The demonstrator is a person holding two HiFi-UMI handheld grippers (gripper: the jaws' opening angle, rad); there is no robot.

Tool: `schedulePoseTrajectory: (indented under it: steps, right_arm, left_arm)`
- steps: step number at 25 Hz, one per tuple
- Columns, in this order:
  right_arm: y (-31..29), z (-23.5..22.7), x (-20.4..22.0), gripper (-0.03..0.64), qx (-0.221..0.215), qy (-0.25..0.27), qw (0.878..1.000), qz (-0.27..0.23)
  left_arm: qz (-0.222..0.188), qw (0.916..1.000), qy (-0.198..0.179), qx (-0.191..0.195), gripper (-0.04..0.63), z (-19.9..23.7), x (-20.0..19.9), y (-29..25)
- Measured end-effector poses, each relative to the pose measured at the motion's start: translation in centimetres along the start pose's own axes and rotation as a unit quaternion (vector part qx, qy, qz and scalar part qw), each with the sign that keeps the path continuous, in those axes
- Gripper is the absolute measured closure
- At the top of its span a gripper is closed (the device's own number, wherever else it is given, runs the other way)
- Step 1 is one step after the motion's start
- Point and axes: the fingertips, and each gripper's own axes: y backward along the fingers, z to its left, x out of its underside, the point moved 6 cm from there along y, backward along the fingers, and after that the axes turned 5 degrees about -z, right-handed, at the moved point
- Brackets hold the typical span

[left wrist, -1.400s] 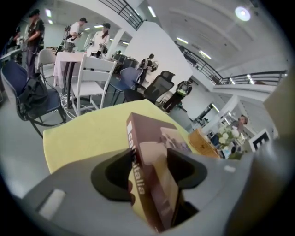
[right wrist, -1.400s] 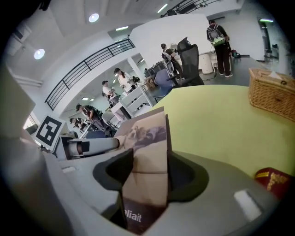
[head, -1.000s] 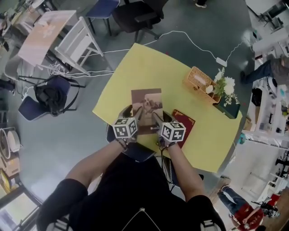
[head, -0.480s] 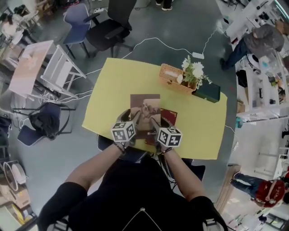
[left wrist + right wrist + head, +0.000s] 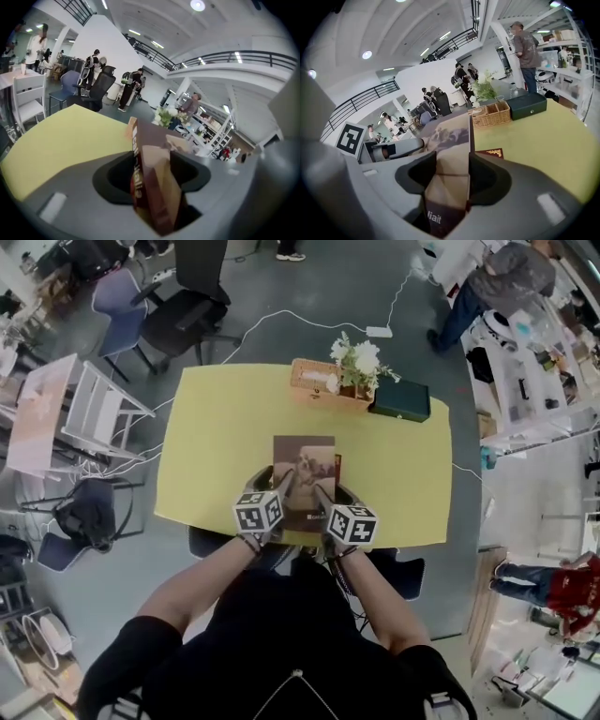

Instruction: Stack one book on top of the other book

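Observation:
I hold a brown book with a picture cover (image 5: pixel 304 465) over the yellow table (image 5: pixel 216 437), near its front edge. My left gripper (image 5: pixel 281 487) is shut on the book's near left edge and my right gripper (image 5: pixel 324 493) on its near right edge. In the left gripper view the book (image 5: pixel 149 154) stands edge-on between the jaws of the left gripper (image 5: pixel 154 168). The right gripper view has the book (image 5: pixel 449 140) running away from the right gripper (image 5: pixel 447 174). The dark red book (image 5: pixel 491 153) lies on the table under it, showing only a strip (image 5: pixel 338 467).
A wicker basket (image 5: pixel 314 382) with white flowers (image 5: pixel 356 357) and a dark green box (image 5: pixel 399 399) stand along the table's far edge. Chairs (image 5: pixel 192 310), a cable (image 5: pixel 309 320) and standing people (image 5: pixel 497 277) surround the table.
Both grippers have carried the brown book to the right, over the red book. The red book lay beside it before and is now almost covered.

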Motion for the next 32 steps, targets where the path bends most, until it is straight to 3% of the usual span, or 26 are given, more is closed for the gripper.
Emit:
schedulePoseTrajectory:
  steps: [11,32]
  right_arm:
    - [1.0,-3.2,1.6,0.399,0.022,-0.015,1.0,0.001]
    - [-4.5,-10.1,9.0,0.413,0.052,-0.058,0.996,0.034]
  left_arm:
    - [0.025,0.9996,0.003,0.014,0.341,-1.4,2.8,-2.3]
    - [0.09,0.995,0.038,0.021,0.341,3.7,11.6,-9.5]
